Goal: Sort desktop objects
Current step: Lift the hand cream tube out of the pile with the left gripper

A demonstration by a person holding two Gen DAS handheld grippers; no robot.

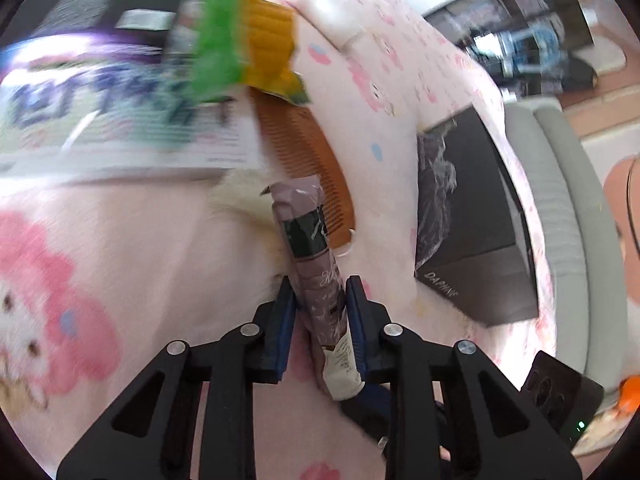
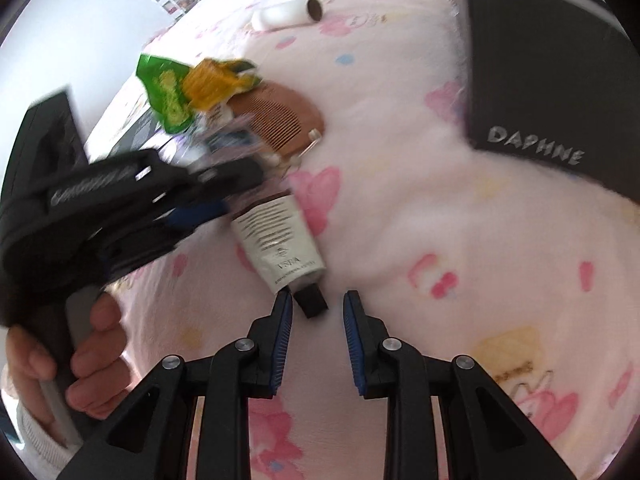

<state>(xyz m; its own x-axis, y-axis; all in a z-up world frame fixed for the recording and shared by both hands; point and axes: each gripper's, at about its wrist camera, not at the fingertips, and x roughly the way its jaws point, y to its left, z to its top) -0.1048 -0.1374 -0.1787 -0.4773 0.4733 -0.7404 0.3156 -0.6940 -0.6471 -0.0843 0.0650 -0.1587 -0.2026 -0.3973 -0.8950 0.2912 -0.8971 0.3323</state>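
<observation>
Motion blur smears the printed box (image 1: 116, 120) and the green packet (image 1: 218, 40), leaving their lettering unreadable.

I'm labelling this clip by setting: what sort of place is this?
Probably a bedroom or living space at home: the items lie on a soft pink cartoon-print blanket, among them a brown wooden comb, a cream-and-brown cosmetic tube and a black box lettered DAPHNE.

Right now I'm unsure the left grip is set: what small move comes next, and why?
Probably close the left gripper firmly on the tube before lifting: the tube sits between its jaws, still lying on the pink cloth, cap near the right gripper.
</observation>
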